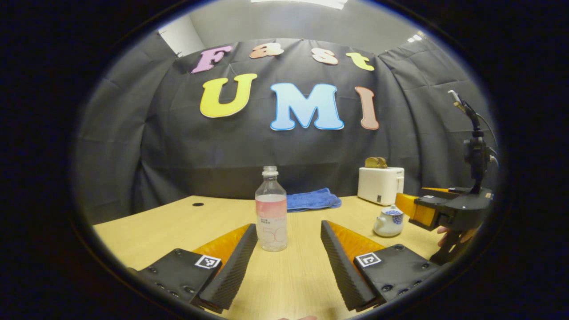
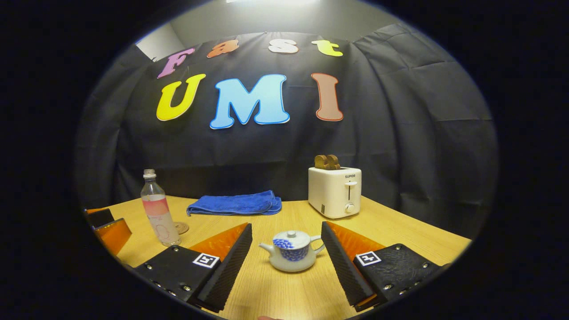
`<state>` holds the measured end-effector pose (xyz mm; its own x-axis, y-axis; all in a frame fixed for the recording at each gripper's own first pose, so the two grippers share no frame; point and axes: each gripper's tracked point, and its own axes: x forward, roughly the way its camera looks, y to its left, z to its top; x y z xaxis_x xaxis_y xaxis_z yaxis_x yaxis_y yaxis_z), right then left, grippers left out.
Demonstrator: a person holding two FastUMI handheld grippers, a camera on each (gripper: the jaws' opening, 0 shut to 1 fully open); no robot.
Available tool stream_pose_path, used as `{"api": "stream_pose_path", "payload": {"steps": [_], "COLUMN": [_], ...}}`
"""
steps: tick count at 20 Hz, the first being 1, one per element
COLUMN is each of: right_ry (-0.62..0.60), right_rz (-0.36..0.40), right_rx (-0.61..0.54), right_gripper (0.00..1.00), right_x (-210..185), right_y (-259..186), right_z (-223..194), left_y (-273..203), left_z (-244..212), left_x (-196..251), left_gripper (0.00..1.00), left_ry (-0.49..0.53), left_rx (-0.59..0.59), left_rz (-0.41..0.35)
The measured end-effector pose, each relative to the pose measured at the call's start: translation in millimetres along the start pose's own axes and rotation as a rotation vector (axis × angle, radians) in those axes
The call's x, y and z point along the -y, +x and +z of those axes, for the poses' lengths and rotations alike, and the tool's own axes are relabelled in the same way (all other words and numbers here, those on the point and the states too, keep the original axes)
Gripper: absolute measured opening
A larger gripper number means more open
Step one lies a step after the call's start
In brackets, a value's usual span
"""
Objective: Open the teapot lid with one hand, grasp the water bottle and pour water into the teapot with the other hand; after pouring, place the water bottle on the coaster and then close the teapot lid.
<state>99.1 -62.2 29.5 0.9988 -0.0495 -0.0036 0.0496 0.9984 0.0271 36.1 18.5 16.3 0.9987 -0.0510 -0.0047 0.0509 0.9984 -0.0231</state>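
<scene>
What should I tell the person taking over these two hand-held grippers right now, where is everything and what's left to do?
Left hand-held gripper: open, low over the table, lined up on the water bottle, not touching it.
Right hand-held gripper: open, fingers either side of the teapot, no contact seen.
Water bottle: upright, cap off, partly filled.
Teapot: upright on the table, lid still on.
Coaster: just behind the bottle in the right gripper view.
Done: nothing yet.
Left: lift the lid, grasp the bottle, pour, set the bottle on the coaster, close the lid.
</scene>
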Motion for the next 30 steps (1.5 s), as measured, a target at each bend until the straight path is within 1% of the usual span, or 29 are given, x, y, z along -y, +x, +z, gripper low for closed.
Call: {"api": "stream_pose_path", "payload": {"steps": [3,5,7,8,10,11,12,13,14,15,16,17,18,19,25,30], "right_ry": [-0.034,-0.034,-0.023,-0.018,-0.031,-0.048,-0.063,-0.069,-0.063,-0.058,-0.06,-0.071,-0.062,-0.06,-0.064,-0.074], "right_rz": [-0.012,-0.016,-0.013,-0.011,-0.011,-0.013,-0.015,-0.03,-0.018,0.001,0.003,-0.009,-0.003,-0.002,0.014,0.021], "right_rx": [-0.02,-0.044,-0.073,-0.084,-0.085,-0.086,-0.094,-0.105,-0.121,-0.15,-0.138,-0.15,-0.139,-0.144,-0.136,-0.095], "right_gripper": [0.94,0.94,0.88,0.88,0.81,0.75,0.72,0.55,0.38,0.36,0.36,0.36,0.36,0.11,0.11,0.11], "right_x": [5,8,9,9,8,6,6,10,7,4,4,6,7,4,4,2], "right_y": [26,37,44,48,50,52,54,56,57,58,56,56,53,56,56,48], "right_z": [-5,-11,-19,-23,-21,-21,-22,-25,-29,-37,-32,-36,-25,-35,-33,-15], "left_y": [14,18,23,25,28,29,30,31,31,31,31,32,33,32,32,39], "left_z": [2,1,-1,0,2,3,3,2,2,1,1,0,0,-2,-4,-8], "left_x": [-12,-17,-21,-21,-22,-22,-22,-20,-20,-19,-18,-18,-17,-17,-21,-19], "left_gripper": [1.0,1.0,1.0,1.0,1.0,1.0,0.99,0.99,1.0,1.0,1.0,1.0,1.0,1.0,1.0,0.99], "left_ry": [-0.007,-0.01,-0.015,-0.015,-0.004,0.005,0.014,0.019,0.021,0.021,0.02,0.019,0.018,0.018,-0.001,-0.007], "left_rx": [-0.008,-0.017,-0.022,-0.022,-0.019,-0.018,-0.02,-0.022,-0.023,-0.023,-0.021,-0.022,-0.023,-0.027,-0.032,-0.04], "left_rz": [0.015,0.02,0.024,0.024,0.025,0.026,0.026,0.024,0.021,0.018,0.017,0.016,0.015,0.014,0.019,0.009]}}
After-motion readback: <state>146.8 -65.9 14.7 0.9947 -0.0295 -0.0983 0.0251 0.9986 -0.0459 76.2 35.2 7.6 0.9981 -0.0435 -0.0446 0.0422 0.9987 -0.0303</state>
